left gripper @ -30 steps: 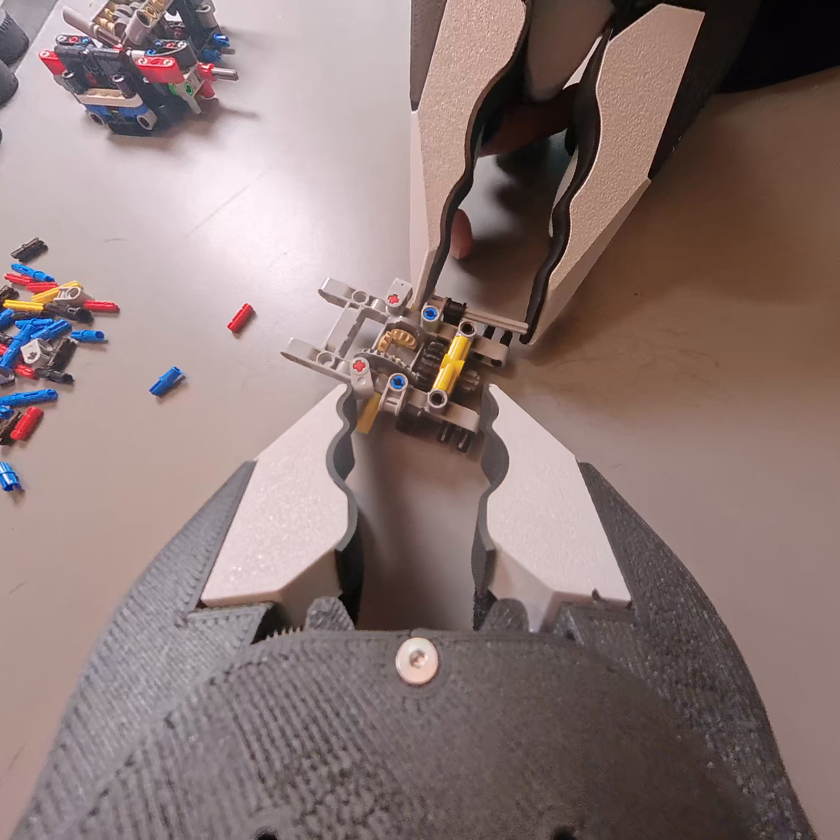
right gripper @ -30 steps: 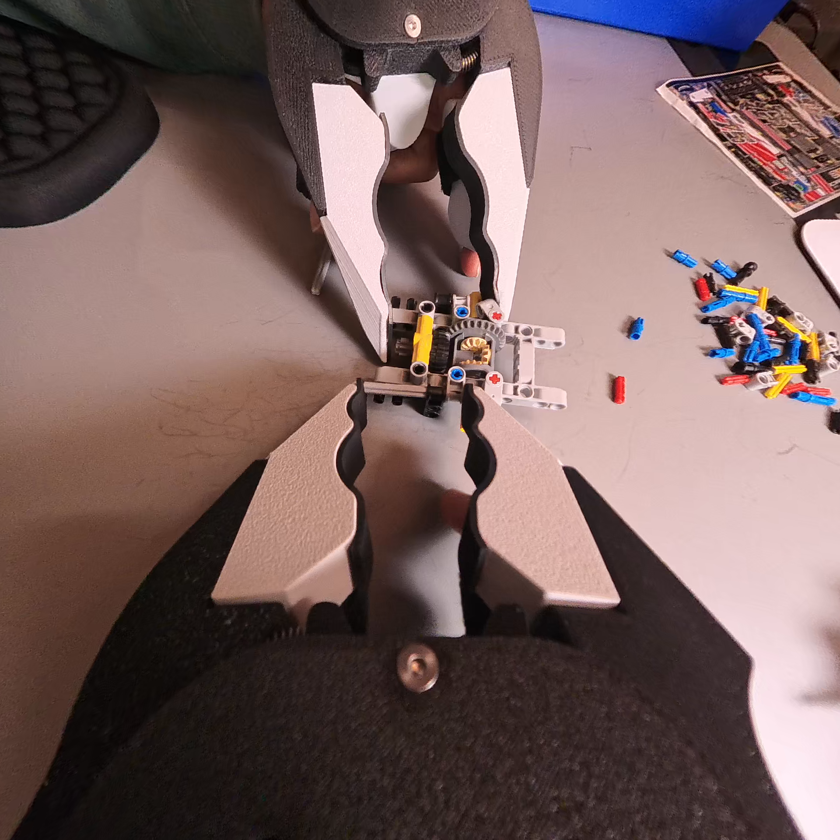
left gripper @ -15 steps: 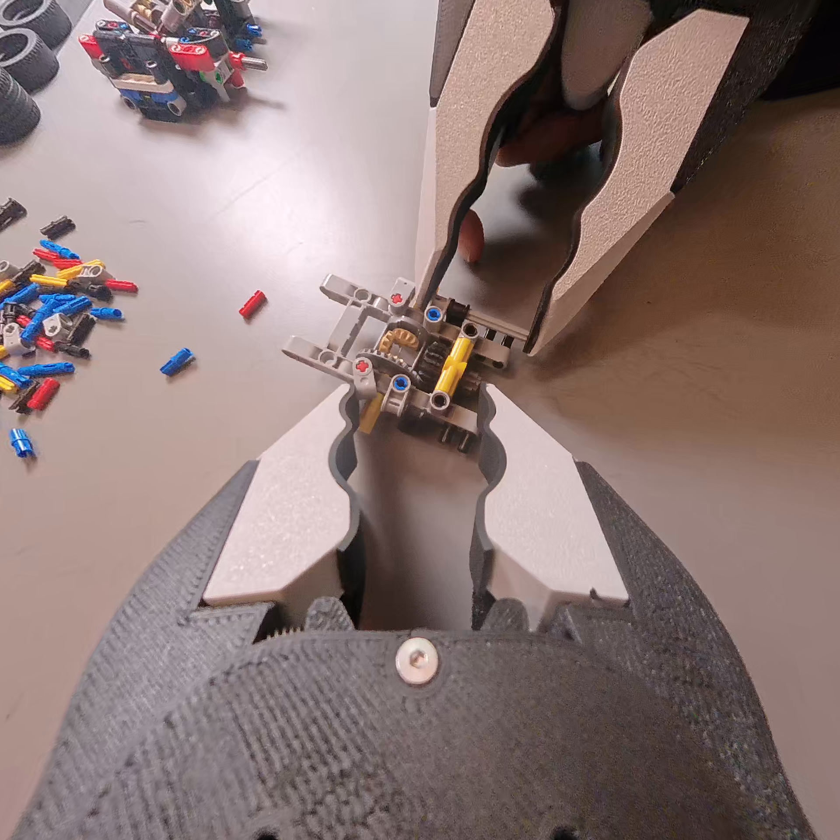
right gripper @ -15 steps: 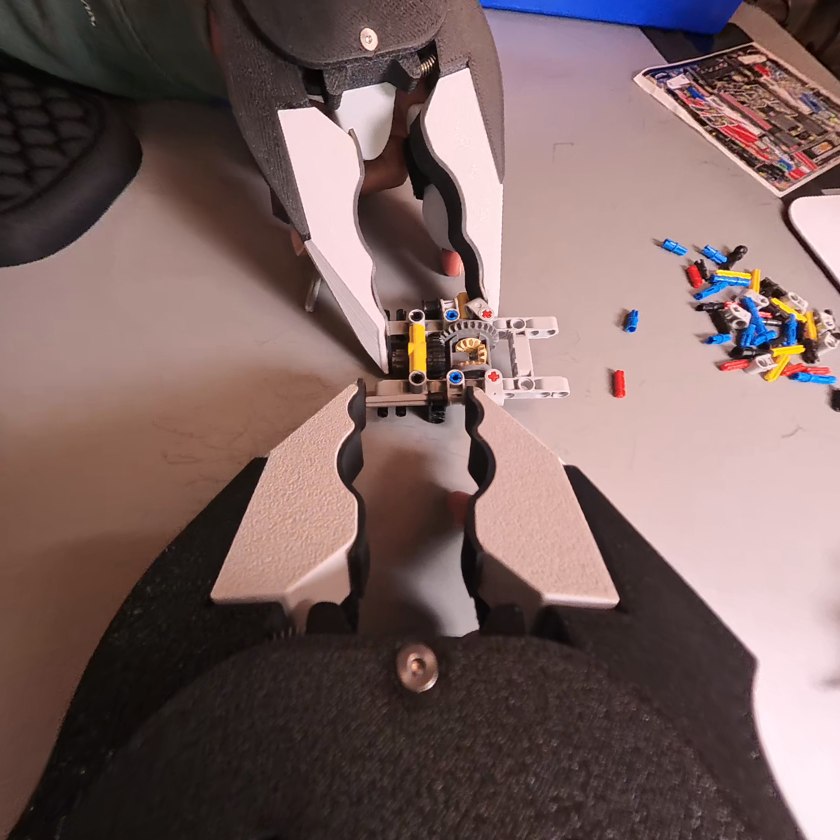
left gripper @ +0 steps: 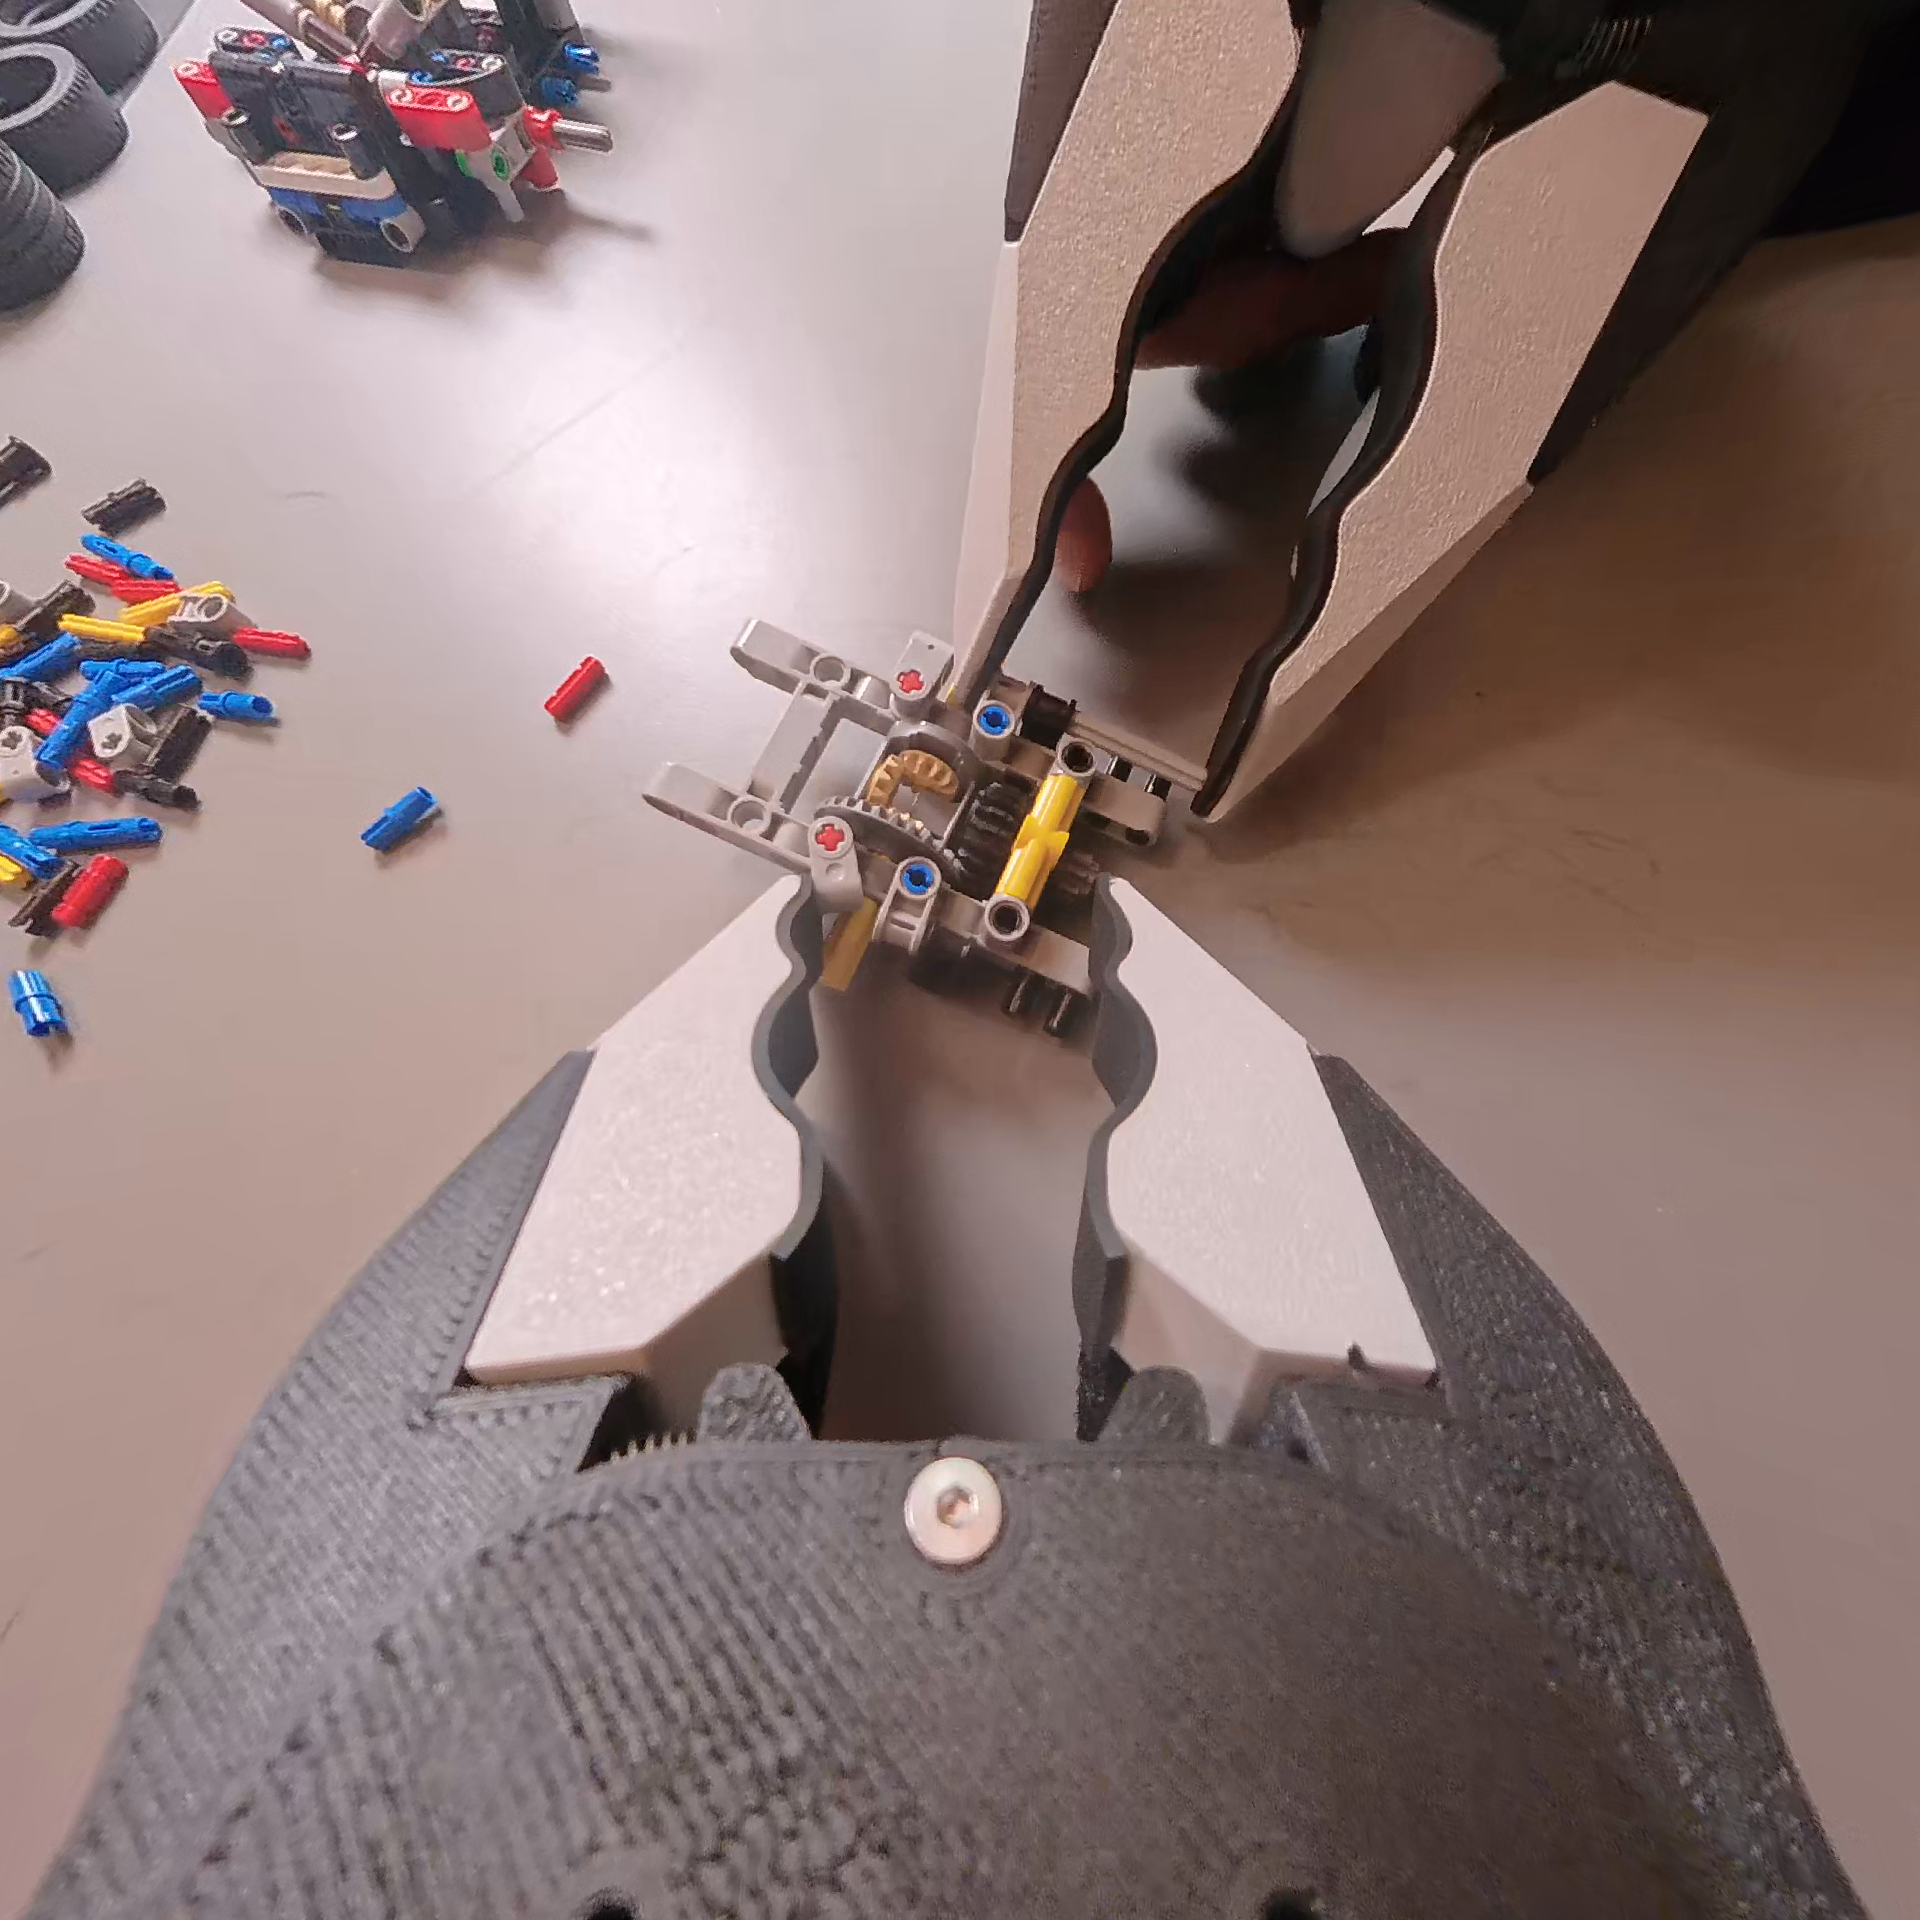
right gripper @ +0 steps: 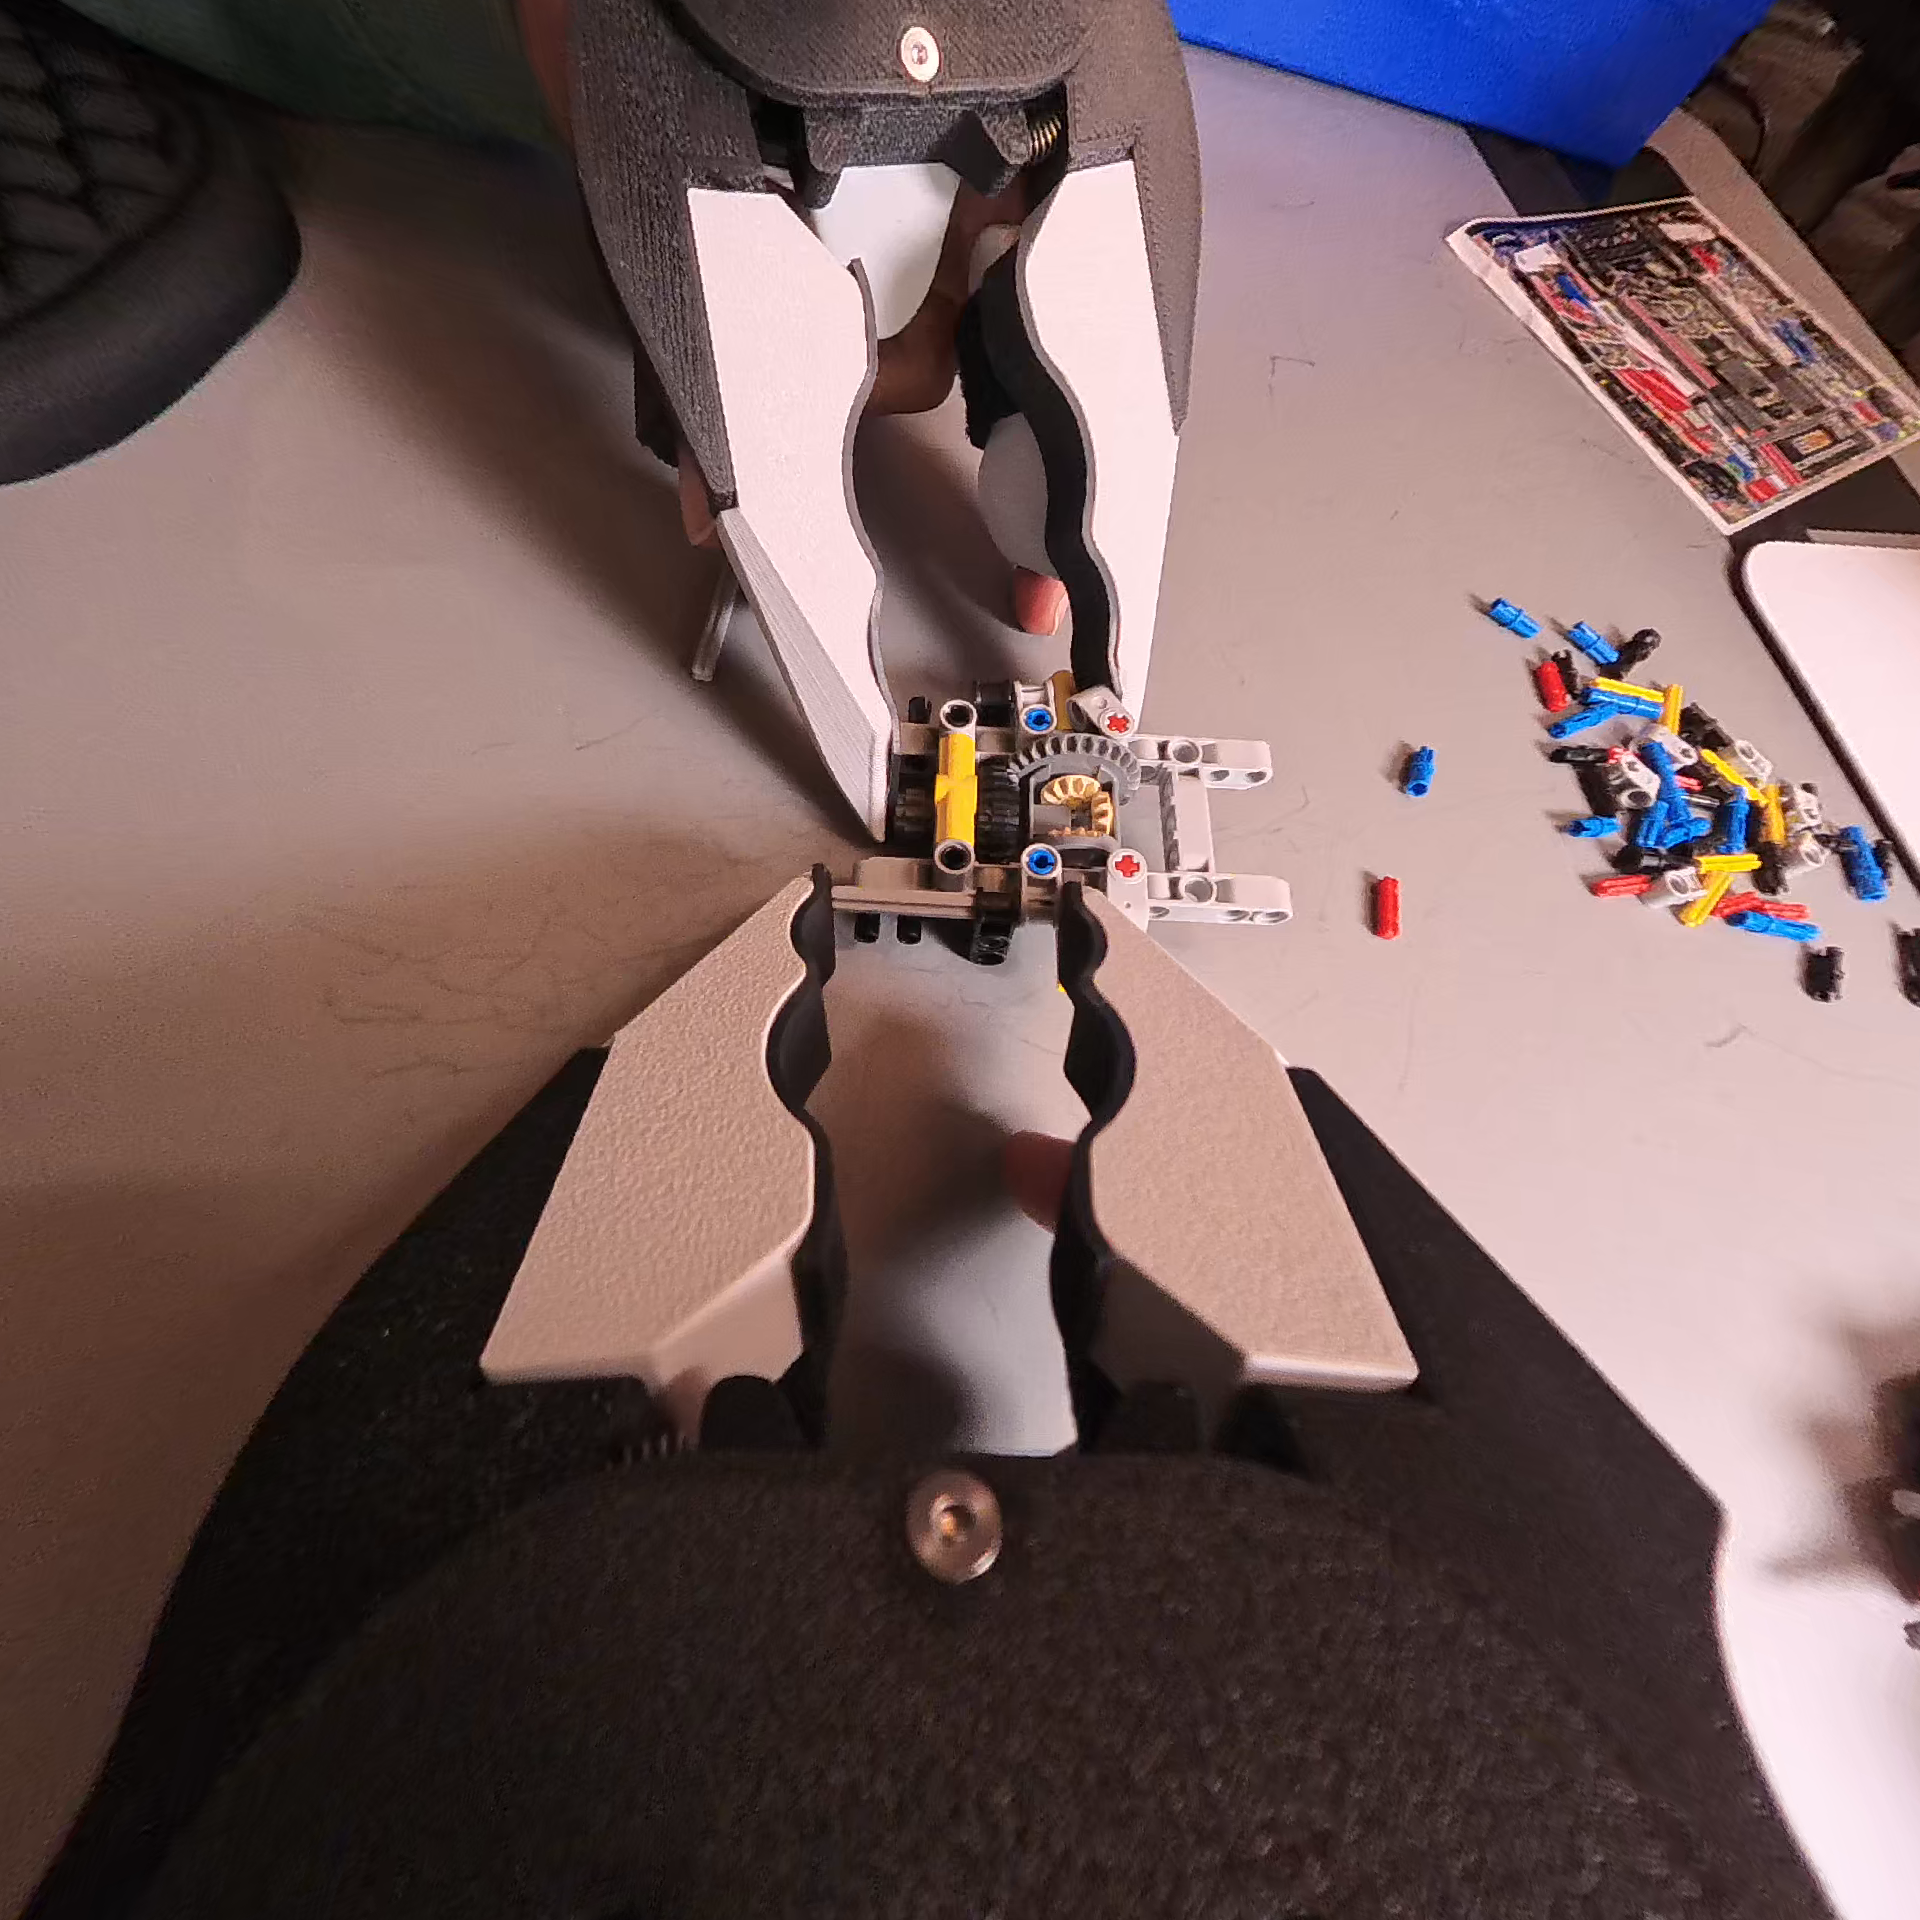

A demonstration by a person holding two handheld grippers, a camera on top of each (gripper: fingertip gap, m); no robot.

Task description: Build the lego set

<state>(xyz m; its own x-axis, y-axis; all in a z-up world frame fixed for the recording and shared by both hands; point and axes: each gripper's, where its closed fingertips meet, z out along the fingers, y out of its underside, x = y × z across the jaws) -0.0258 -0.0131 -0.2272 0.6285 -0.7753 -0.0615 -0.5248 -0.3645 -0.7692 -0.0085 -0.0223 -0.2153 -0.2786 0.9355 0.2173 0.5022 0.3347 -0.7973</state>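
A small grey lego gear assembly (left gripper: pixel 935 821) with yellow axles, a tan gear and black gears rests on the grey table (left gripper: pixel 1507 1039). My left gripper (left gripper: pixel 951 894) is shut on its near grey beam. My right gripper (right gripper: pixel 945 894) is shut on the opposite beam of the same assembly (right gripper: pixel 1039 810). The two grippers face each other across it. The right gripper shows at the top of the left wrist view (left gripper: pixel 1089 748). The left gripper shows at the top of the right wrist view (right gripper: pixel 1000 761). The person's fingertips show behind both.
A pile of loose red, blue, yellow and black pins (left gripper: pixel 104 707) (right gripper: pixel 1704 810) lies to one side, with a stray red pin (left gripper: pixel 575 688) and blue pin (left gripper: pixel 400 819). A larger built model (left gripper: pixel 384 135), black tyres (left gripper: pixel 42 135), an instruction booklet (right gripper: pixel 1694 353) and a white tray (right gripper: pixel 1849 665) lie farther off.
Both grippers keep their hold on the assembly, which stays on the table. Both grippers have tilted steeper, and each looms larger in the other's view.
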